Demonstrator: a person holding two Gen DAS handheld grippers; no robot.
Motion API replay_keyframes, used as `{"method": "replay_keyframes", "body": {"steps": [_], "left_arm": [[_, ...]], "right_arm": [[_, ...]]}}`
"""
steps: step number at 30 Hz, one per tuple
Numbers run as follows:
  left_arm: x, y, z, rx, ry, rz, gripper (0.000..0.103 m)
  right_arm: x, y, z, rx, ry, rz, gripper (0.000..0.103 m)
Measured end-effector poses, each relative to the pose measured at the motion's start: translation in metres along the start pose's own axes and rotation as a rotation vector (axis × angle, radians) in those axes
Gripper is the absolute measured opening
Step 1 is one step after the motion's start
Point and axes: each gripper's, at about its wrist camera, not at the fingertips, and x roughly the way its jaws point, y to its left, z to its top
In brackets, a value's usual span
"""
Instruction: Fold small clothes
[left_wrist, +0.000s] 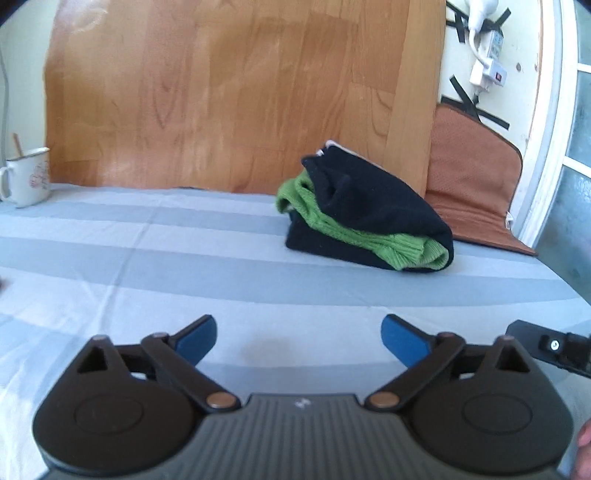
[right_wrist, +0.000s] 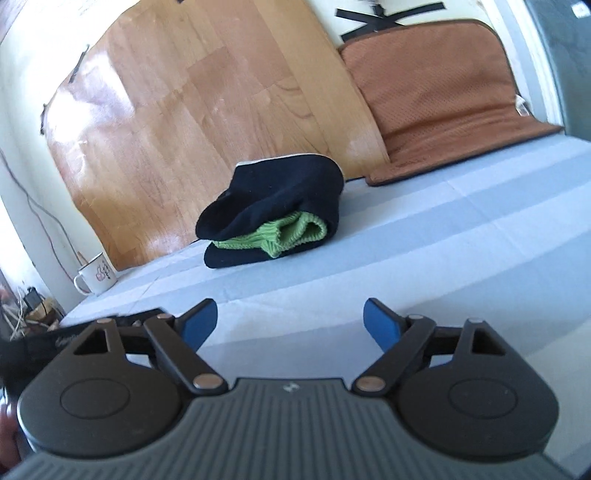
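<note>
Grippers are hovering over the striped sheet (left_wrist: 110, 236); we are holding our left gripper (left_wrist: 299, 339) with its blue pads wide apart and nothing between them; our right gripper (right_wrist: 290, 323) is likewise gaping and empty; the folded clothes (left_wrist: 369, 221), dark navy around green knit, are lying well ahead, near the wooden board (left_wrist: 240, 92) and brown cushion (left_wrist: 476, 177); a white mug (left_wrist: 27, 175) is standing far left.

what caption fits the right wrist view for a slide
Open right hand-held gripper facing a folded navy and green garment on a striped sheet.
</note>
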Motion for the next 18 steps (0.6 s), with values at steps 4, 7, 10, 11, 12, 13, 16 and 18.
{"method": "replay_keyframes", "body": {"steps": [4, 7, 10, 11, 12, 13, 16, 18], "left_arm": [[-0.009, -0.002, -0.003, 0.019, -0.046, 0.037, 0.103], [-0.009, -0.005, -0.003, 0.04, -0.048, 0.047, 0.103], [-0.012, -0.005, -0.003, 0.043, -0.069, 0.045, 0.103], [-0.013, -0.005, -0.004, 0.041, -0.081, 0.04, 0.103], [-0.014, -0.005, -0.004, 0.041, -0.089, 0.033, 0.103], [-0.016, -0.005, -0.005, 0.043, -0.097, 0.024, 0.103], [-0.018, -0.005, -0.006, 0.038, -0.115, 0.004, 0.103], [-0.018, -0.005, -0.005, 0.029, -0.117, 0.014, 0.103]], "right_arm": [[0.002, -0.002, 0.0, 0.023, 0.003, -0.015, 0.092], [0.002, -0.003, -0.001, 0.028, 0.0, -0.011, 0.092], [0.0, -0.005, -0.002, 0.039, -0.008, -0.002, 0.093], [-0.002, -0.006, -0.002, 0.044, -0.014, -0.001, 0.093], [-0.003, -0.007, -0.003, 0.05, -0.023, -0.003, 0.093], [-0.004, -0.007, -0.003, 0.056, -0.03, -0.007, 0.093], [-0.004, -0.009, -0.002, 0.074, -0.027, -0.005, 0.093], [-0.004, -0.011, -0.002, 0.081, -0.022, 0.0, 0.093]]}}
